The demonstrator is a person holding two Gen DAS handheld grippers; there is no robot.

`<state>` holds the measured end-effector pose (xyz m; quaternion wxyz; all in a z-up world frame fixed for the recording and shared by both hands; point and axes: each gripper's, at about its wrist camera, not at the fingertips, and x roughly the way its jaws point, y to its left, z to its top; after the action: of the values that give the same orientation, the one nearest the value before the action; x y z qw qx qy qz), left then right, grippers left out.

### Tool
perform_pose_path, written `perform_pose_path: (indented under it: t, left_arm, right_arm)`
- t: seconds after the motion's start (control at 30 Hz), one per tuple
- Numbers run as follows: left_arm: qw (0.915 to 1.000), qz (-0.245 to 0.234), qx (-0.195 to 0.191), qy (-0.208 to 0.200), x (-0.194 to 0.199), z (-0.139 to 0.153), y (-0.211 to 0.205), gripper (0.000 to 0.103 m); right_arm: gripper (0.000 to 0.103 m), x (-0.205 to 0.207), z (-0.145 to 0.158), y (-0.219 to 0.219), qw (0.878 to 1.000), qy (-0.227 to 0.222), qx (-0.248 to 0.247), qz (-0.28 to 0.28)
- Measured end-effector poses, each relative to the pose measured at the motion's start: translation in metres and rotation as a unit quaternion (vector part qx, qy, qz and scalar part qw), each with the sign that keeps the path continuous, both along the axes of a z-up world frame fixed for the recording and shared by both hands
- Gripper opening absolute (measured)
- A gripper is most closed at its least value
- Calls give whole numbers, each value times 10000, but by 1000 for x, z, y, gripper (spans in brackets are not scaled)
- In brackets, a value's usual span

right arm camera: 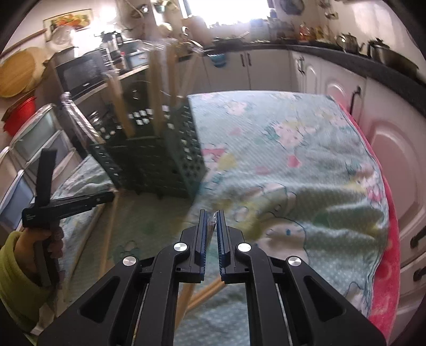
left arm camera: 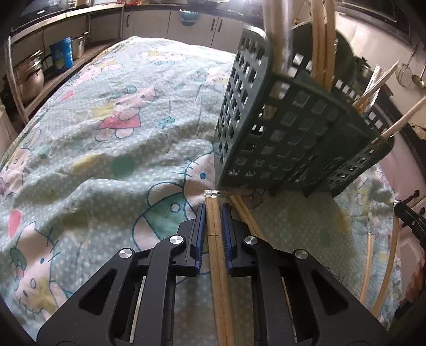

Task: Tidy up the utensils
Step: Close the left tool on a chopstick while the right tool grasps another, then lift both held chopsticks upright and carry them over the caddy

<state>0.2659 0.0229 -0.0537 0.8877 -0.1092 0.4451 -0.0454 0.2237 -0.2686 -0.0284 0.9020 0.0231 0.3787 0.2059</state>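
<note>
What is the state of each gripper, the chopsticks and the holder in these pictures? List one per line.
Left gripper: shut on a chopstick pair lying on the cloth.
Right gripper: shut on a wrapped chopstick pair.
Holder: upright on the cloth, chopsticks standing in it.
Loose chopsticks: flat on the cloth beside the holder.

We see a kitchen with white cabinets under a dark countertop, a bright window at the back, steel pots on open shelves, and a cartoon-printed cloth covering the table.
</note>
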Motion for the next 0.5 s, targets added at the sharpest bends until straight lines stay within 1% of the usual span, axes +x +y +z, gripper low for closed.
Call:
perform_pose_path:
  t: [0.23, 0.33, 0.5]
  left_arm:
    - [9984, 15, -177, -533, -27, 33, 10, 6]
    - [9962, 45, -173, -851, -40, 56, 11, 5]
    - [9926, -27, -257, -1184, -54, 81, 9, 5]
  right_arm:
    - [6, -10, 20, 18, 9993, -181, 103, 296]
    - [6, -16, 28, 26, 9987, -272, 128, 404]
    - [6, -25, 41, 39, 9975, -395, 168, 553]
